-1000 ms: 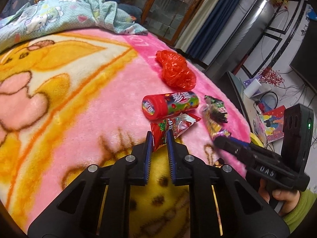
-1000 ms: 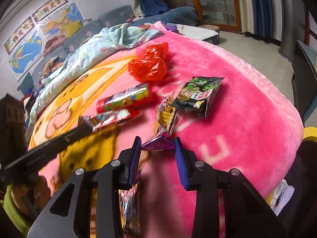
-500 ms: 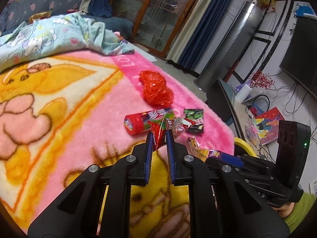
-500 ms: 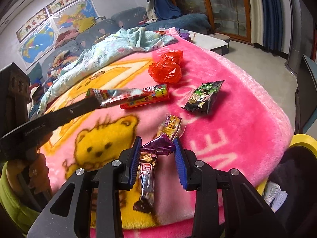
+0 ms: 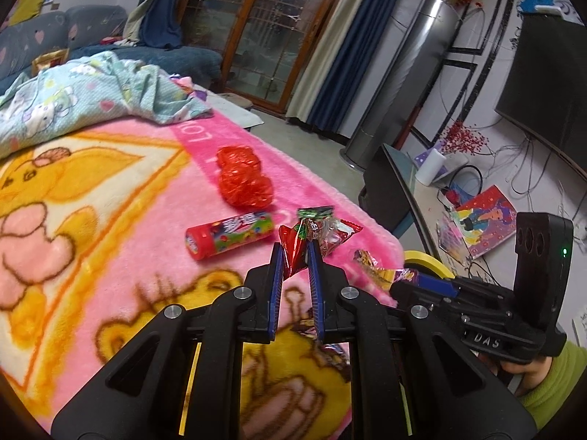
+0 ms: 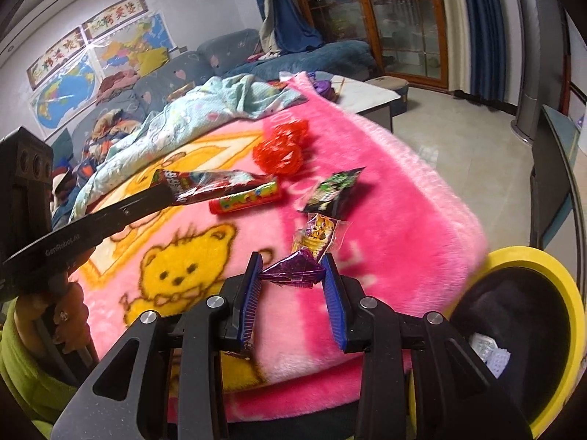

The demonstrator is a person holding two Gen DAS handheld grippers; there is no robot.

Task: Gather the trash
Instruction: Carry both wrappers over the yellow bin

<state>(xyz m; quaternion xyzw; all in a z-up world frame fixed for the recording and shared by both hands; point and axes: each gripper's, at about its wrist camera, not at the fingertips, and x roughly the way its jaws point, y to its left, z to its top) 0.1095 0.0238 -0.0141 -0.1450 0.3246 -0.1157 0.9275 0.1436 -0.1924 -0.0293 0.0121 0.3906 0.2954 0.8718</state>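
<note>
Your right gripper (image 6: 291,275) jaws are clamped on the purple wrapper (image 6: 293,269), w/ the yellow bin (image 6: 572,315) just right of it (nearer hand). Left gripper (image 5: 295,253) jaws pinch the red wrapper (image 5: 312,236), farther from the bin.

Counts: 2 tongs, left (image 5: 295,256) and right (image 6: 292,270). 4 wrappers: red (image 5: 293,247), purple (image 6: 293,274), black-green (image 6: 332,192), yellow (image 6: 318,233). 1 candy tube (image 5: 229,235). 1 red bag (image 5: 244,182). 1 blanket (image 5: 110,190). 1 yellow bin (image 6: 543,267).
</note>
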